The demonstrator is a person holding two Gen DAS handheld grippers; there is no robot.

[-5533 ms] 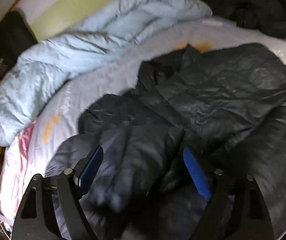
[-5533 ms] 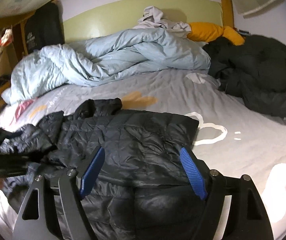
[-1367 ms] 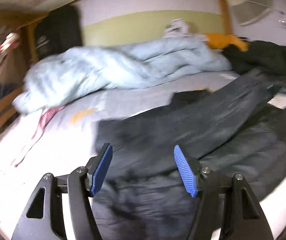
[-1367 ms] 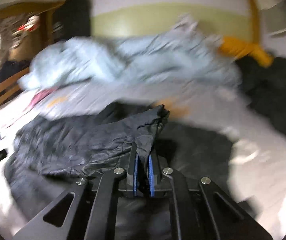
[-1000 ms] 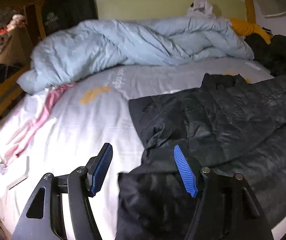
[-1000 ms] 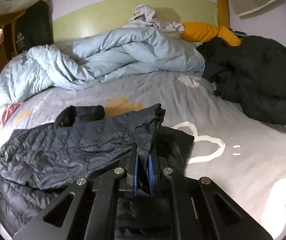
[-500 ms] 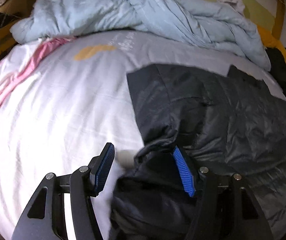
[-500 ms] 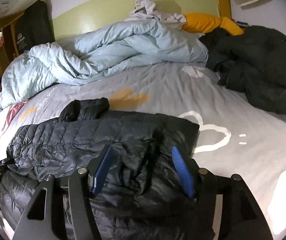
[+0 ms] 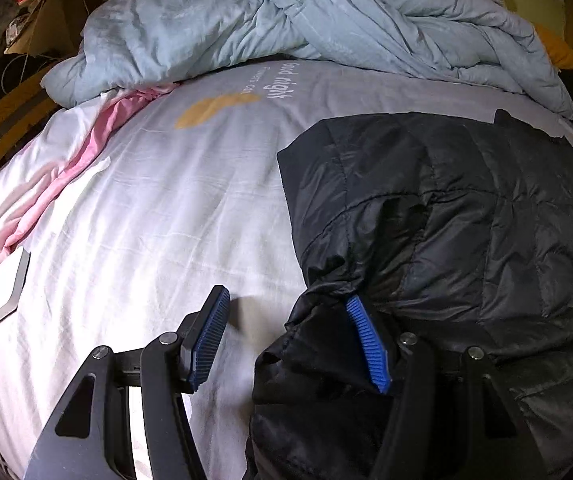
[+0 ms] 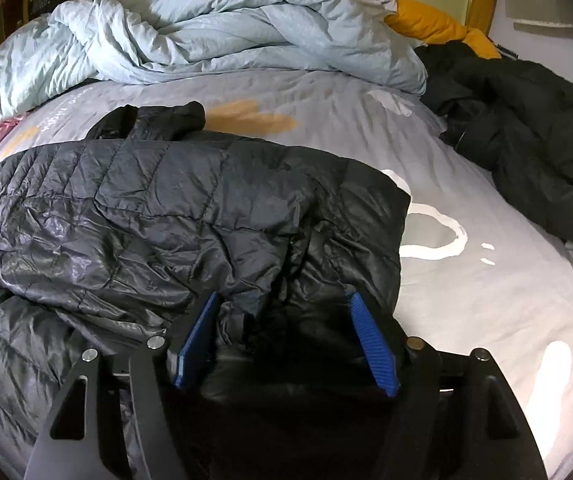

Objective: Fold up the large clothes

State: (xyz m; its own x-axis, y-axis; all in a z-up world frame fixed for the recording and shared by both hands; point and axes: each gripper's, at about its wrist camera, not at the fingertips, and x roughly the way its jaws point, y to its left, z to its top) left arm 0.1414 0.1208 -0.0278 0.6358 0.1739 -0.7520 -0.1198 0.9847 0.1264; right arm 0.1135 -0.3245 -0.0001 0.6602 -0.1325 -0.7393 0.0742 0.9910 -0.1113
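A black quilted puffer jacket (image 9: 466, 216) lies spread on the bed, partly folded over itself; it also shows in the right wrist view (image 10: 158, 216). My left gripper (image 9: 290, 340) is open low over the jacket's left edge, with a fold of the jacket between its blue pads and against the right one. My right gripper (image 10: 284, 340) is open low over the jacket's right part, with dark folds of the jacket between its pads.
A crumpled light blue duvet (image 9: 306, 28) lies across the head of the bed. Another dark coat (image 10: 526, 128) is heaped at the right, near an orange pillow (image 10: 430, 24). A pink cloth (image 9: 66, 172) lies at the left edge of the grey-white sheet (image 9: 158, 208).
My right gripper let go of the jacket fold it was holding and opened, and the fold now lies flat. My left gripper moved down toward the jacket's left edge.
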